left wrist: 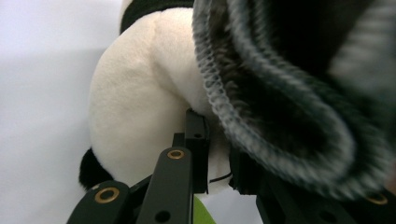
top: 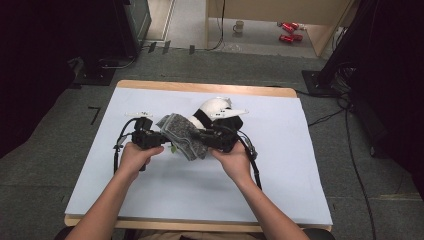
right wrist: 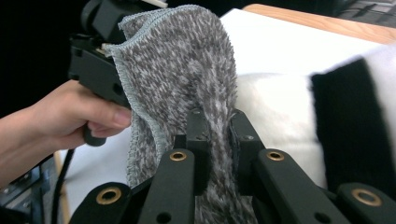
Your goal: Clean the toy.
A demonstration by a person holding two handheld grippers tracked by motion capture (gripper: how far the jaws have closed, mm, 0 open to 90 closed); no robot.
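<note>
A grey fuzzy cloth point(top: 182, 132) is stretched between my two grippers above the white-covered table point(top: 200, 185). My left gripper point(top: 162, 137) is shut on the cloth's left corner; in the left gripper view its jaws point(left wrist: 217, 149) stand close together at the cloth's hem point(left wrist: 289, 93). My right gripper point(top: 205, 137) pinches the other end, with the cloth point(right wrist: 182, 70) running down between its jaws point(right wrist: 218, 135). A black-and-white panda plush point(top: 215, 107) lies just behind the cloth, close to both grippers point(left wrist: 135, 107) point(right wrist: 275, 107).
The white sheet has bare room at the left, right and front. A wooden table edge point(top: 200, 87) runs along the back. On the floor beyond are a mug point(top: 239, 26), red cans point(top: 290, 30) and cables point(top: 330, 117).
</note>
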